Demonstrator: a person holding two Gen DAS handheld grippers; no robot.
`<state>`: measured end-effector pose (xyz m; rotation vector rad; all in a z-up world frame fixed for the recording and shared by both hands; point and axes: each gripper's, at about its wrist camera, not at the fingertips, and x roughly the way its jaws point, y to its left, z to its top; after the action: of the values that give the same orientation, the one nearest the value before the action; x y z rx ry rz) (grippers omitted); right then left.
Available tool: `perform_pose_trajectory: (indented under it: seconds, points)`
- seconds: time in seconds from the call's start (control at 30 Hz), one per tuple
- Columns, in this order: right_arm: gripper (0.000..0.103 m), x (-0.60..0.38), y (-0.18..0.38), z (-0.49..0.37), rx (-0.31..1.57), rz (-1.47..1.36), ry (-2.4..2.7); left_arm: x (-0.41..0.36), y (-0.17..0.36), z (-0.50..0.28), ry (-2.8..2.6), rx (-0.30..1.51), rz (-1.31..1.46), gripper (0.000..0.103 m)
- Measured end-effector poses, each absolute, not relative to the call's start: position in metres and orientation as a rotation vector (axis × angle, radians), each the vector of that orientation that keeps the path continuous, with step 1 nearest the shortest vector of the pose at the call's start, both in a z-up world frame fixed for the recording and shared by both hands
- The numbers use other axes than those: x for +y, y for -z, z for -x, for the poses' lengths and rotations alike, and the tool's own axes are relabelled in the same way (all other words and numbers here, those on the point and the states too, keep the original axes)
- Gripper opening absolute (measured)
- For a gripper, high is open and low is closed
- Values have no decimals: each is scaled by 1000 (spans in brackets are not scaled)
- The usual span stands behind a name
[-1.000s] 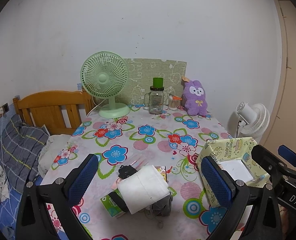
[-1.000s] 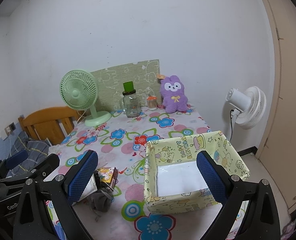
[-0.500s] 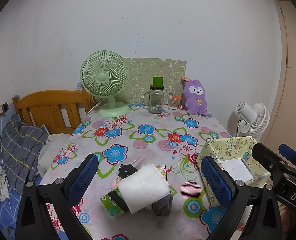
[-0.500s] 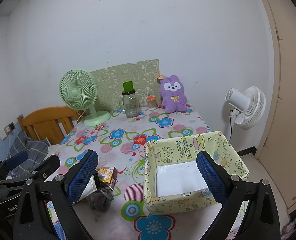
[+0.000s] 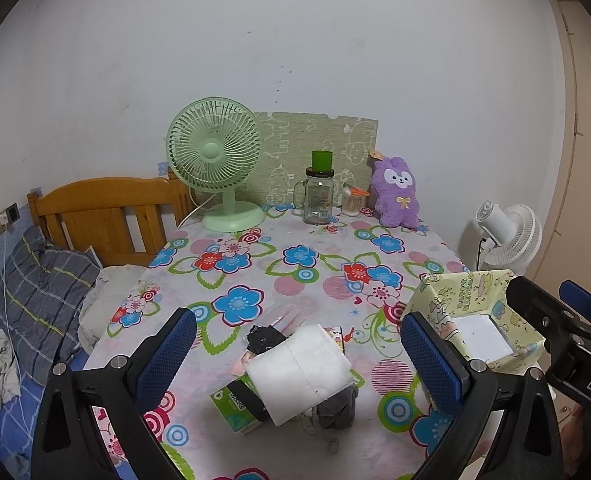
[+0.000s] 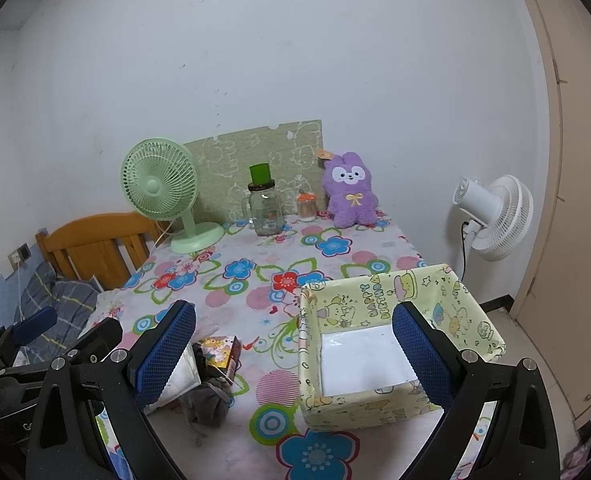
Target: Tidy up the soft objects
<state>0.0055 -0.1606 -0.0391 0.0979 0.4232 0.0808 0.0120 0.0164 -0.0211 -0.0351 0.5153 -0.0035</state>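
A small pile lies near the table's front: a folded white cloth [image 5: 301, 372] on top, a grey cloth [image 5: 337, 410] under it, a green tissue pack [image 5: 235, 402], a black item [image 5: 265, 338] and a small colourful packet [image 6: 221, 354]. A yellow cartoon-print box [image 6: 395, 344] stands open to the right of the pile; only a white liner shows inside. A purple plush rabbit [image 5: 397, 194] sits at the table's far edge. My left gripper [image 5: 299, 360] is open above the pile. My right gripper [image 6: 293, 356] is open above the box's left wall.
A green desk fan [image 5: 219, 164], a glass jar with green lid [image 5: 319, 196] and a small toothpick jar [image 5: 353, 202] stand at the back. A wooden bed head [image 5: 107, 216] and bedding lie left. A white floor fan [image 6: 495, 216] stands right of the floral table [image 5: 279, 264].
Both views have shifted very slightly; the grippers stay open and nothing on the table has moved.
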Motion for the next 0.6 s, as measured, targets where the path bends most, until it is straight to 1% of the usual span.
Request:
perform_pose_trajectory:
  seconds: [0.53,0.6]
  points:
    - [100,-135,41,-10,425,-87,-90,32,23,-10,10,509,19,102]
    - [100,-131,43,-10,429,-83,-95,34,25,-10,11,514,19,100]
